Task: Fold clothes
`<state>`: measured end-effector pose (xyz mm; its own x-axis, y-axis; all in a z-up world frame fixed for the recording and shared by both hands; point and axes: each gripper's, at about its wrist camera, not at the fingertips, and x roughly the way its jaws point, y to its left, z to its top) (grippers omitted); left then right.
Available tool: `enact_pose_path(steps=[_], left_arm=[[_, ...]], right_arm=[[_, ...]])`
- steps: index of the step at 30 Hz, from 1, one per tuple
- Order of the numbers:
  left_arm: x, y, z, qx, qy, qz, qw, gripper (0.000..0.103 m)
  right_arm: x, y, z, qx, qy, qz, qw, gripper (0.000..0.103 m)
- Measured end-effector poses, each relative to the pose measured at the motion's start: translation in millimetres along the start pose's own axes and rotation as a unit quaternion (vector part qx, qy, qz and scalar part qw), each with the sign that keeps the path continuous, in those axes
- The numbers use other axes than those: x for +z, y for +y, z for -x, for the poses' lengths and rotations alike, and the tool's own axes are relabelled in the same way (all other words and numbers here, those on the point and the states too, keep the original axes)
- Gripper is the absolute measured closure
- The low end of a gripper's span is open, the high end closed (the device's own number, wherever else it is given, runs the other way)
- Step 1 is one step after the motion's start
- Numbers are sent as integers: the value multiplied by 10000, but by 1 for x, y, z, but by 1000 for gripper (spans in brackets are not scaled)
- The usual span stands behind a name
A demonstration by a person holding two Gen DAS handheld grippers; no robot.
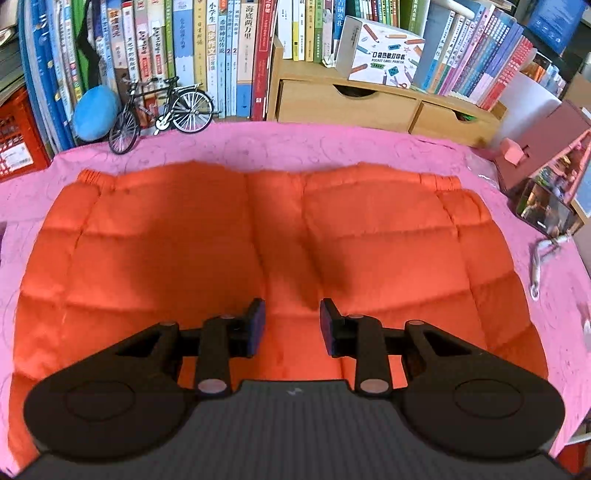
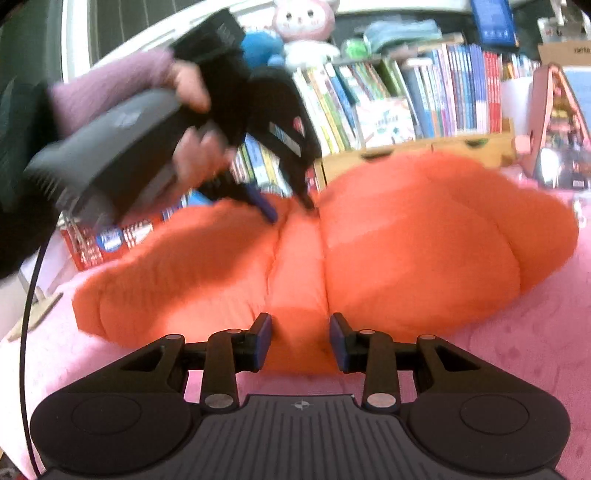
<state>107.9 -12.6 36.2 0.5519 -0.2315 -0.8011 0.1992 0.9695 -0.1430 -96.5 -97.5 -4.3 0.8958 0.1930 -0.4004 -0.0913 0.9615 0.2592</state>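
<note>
Early stage, by the look of it: sleeves apparently tucked across the body already, cuffs at the far edge, but no crosswise fold yet, so most of the folding left.

Left view, near: left hand-held gripper (image 1: 292, 325) at 6 o'clock, jaws apart, nothing between them, poised over the near part of the puffy orange quilted down jacket (image 1: 258, 251); contact with fabric unclear. Jacket spread flat across the pink patterned tablecloth (image 1: 332, 147), filling the centre from 9 to 3 o'clock, elastic cuffs at 11 and 1. Beyond, at 11 o'clock, small black model bicycle (image 1: 162, 110); wooden drawer unit (image 1: 369, 105) at 1 o'clock; row of upright books (image 1: 221, 55) at 12.

Right view, near: right hand-held gripper (image 2: 300, 341) at 6 o'clock, jaws apart, empty, at the jacket's (image 2: 406, 240) near hem, centre seam running straight ahead to 12. Farther, at 10 o'clock, the left gripper (image 2: 288, 206) blurred, tips down on the seam's far end; probably open, hard to confirm here. Pink plush rabbit (image 2: 304, 18) at 12, atop the shelf.
</note>
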Motion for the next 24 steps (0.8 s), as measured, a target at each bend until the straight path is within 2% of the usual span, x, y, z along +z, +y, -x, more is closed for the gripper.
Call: enact_pose_path(steps=[3,7,11,19,24], left_arm=[[-6,5,5,-29,16,26,10000,72],[-13,10,7,-122,75,59,9999,72],[-23,4,8,-202,210,-62,9996,72],[-49,-11,5,-179,512,-390,9978,72],[-42,-9,-11,-17,381,-355,9986,70]], right_arm=[[12,3,-8,-107,-13,-53,9999,64],[16,0,-32,-221,400,-230,9987,63],[9,1,-40,-269,577,-155,9979,63],[10,-5,-45,-203,597,-228,9978,63],[9,-4,-48,-213,581,-196,9979,63]])
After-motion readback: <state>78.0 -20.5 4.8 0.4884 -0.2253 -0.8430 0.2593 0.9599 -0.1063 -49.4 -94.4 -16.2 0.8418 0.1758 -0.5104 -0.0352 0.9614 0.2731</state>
